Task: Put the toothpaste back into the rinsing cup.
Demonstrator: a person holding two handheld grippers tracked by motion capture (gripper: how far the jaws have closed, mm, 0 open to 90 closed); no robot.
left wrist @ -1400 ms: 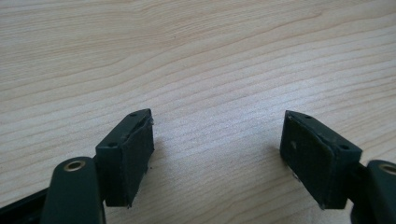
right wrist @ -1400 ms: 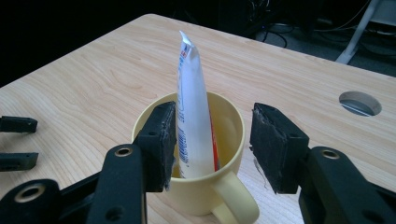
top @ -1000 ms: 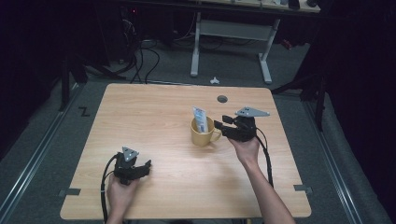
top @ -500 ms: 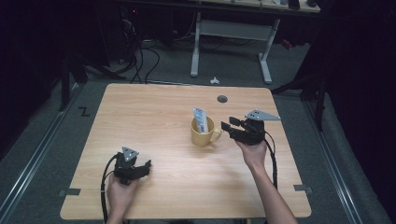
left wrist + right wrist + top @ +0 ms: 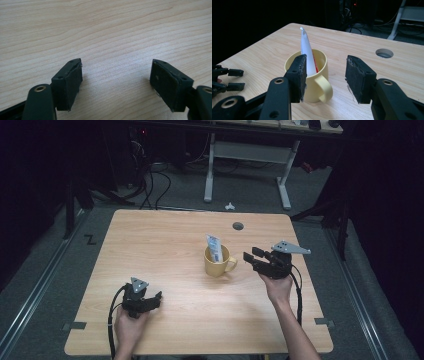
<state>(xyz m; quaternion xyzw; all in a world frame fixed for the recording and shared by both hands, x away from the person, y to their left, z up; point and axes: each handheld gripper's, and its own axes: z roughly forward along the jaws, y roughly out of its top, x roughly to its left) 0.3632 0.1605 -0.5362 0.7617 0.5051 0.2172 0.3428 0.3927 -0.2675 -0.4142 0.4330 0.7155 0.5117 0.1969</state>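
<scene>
A yellow mug (image 5: 217,261) stands near the middle of the wooden table (image 5: 165,240), its handle toward the right. A white tube (image 5: 215,248) stands upright inside it, tip up. In the right gripper view the mug (image 5: 312,80) and tube (image 5: 307,53) sit just beyond the jaws. My right gripper (image 5: 251,257) is open and empty, a short way right of the mug's handle, pointing left at it. My left gripper (image 5: 156,298) rests low at the table's front left, open, with bare wood between its jaws (image 5: 116,82).
A round cable hole (image 5: 238,226) lies in the table behind the mug. Cables trail from both grippers toward the front edge. A white desk frame (image 5: 247,165) stands on the floor beyond the table. Dark surroundings flank both sides.
My right gripper has drawn back to the right, away from the mug, with nothing in it. The left gripper, mug and tube have not moved.
</scene>
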